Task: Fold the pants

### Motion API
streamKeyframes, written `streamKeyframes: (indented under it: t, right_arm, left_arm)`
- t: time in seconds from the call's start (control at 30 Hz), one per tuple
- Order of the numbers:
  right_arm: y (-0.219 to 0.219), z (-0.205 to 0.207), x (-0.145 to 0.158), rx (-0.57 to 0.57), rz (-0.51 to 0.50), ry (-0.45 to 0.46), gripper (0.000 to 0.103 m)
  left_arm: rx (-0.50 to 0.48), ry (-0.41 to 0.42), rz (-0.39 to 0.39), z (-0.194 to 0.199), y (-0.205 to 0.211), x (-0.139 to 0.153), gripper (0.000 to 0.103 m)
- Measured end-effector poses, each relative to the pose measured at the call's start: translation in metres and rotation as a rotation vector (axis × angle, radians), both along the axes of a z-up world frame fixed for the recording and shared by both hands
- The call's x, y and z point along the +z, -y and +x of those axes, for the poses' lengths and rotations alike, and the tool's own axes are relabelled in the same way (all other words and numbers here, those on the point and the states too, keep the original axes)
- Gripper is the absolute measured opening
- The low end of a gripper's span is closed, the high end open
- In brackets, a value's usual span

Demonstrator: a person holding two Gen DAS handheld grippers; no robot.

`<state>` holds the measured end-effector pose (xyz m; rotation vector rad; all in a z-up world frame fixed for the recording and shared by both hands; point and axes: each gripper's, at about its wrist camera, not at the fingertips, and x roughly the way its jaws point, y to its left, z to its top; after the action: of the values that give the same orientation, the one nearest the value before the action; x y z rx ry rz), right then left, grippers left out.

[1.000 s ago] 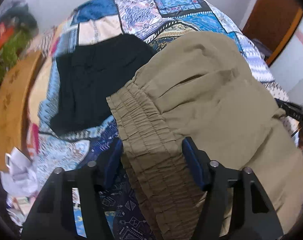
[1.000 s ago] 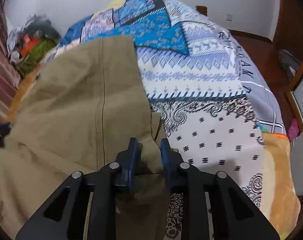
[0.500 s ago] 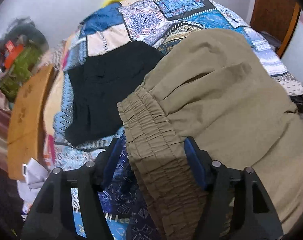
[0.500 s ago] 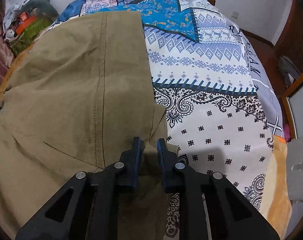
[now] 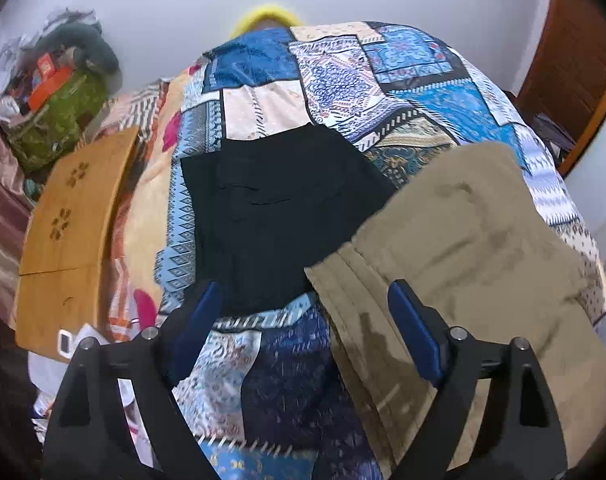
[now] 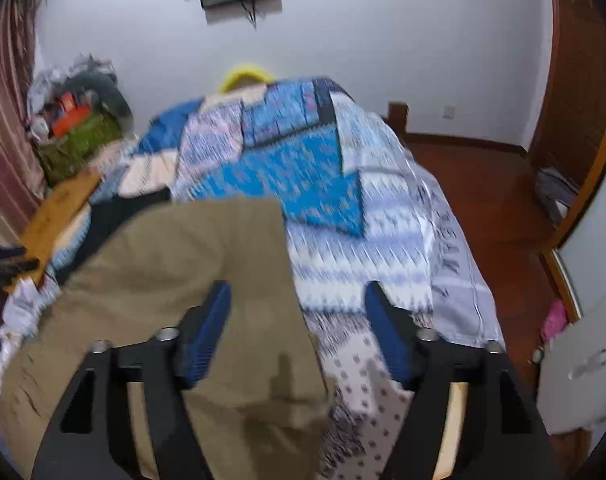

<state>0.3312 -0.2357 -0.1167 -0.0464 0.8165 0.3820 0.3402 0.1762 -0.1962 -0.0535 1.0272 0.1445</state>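
The olive-khaki cotton pants [image 5: 475, 248] are laid folded on the blue patchwork-patterned bedspread [image 5: 343, 80], just beside a black folded garment [image 5: 279, 212]. The step in hand is judged to be the release after a fold: it is best done by letting the cloth drop flat and drawing both tools clear without snagging an edge, so that the layers are not dragged askew. The left gripper [image 5: 303, 328] is seen with jaws opening wide, nothing pressed between them. The right gripper [image 6: 299, 332] is likewise opening, the pants edge lying below it, ungripped.
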Motion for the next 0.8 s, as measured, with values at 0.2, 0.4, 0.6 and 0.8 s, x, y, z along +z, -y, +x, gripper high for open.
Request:
streamKeyframes:
  t: [0.2, 0.4, 0.6, 0.8]
  right_arm:
    - [-0.031, 0.037, -0.010, 0.004, -0.003, 0.001, 0.082]
    - [-0.055, 0.087, -0.042, -0.003, -0.059, -0.058, 0.082]
    - [-0.068, 0.129, -0.079, -0.019, 0.048, -0.153, 0.082]
    - [-0.094, 0.153, -0.110, -0.020, -0.001, -0.218, 0.072]
  left_arm:
    - [0.060, -0.062, -0.129, 0.043, -0.024, -0.028, 0.086]
    - [0.040, -0.179, -0.186, 0.062, -0.022, -0.068, 0.086]
    - [0.002, -0.241, -0.312, 0.074, -0.018, -0.102, 0.088]
    - [-0.047, -0.223, -0.374, 0.075, -0.013, -0.110, 0.074]
